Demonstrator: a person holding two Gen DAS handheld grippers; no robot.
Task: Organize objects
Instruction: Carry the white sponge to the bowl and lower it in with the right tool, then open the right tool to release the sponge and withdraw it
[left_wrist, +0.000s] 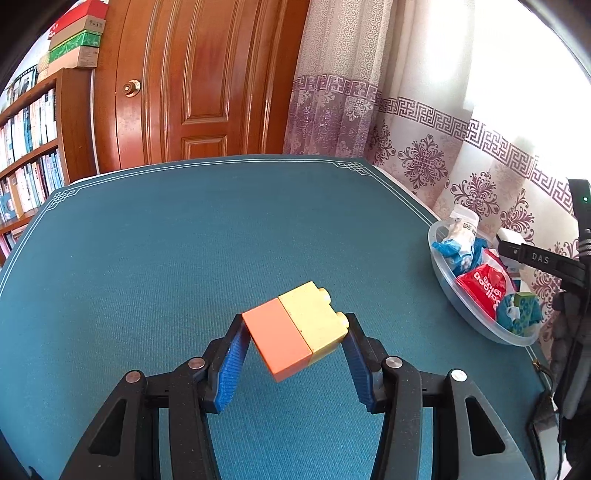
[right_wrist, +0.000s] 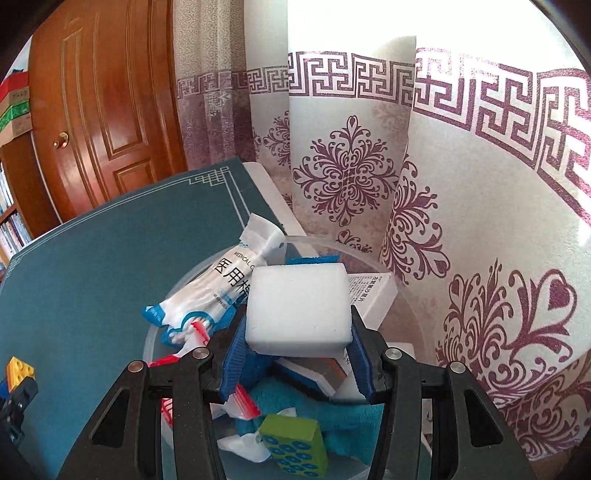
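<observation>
Two grippers, each clamped on its own object above the teal table mat.

The left gripper pinches a joined orange-and-yellow toy brick between its blue pads, tilted and held over the mat's near part. The right gripper grips a white foam block over the clear plastic bin at the mat's right edge, which holds a cotton swab packet, a green tile and blue cloth.
</observation>
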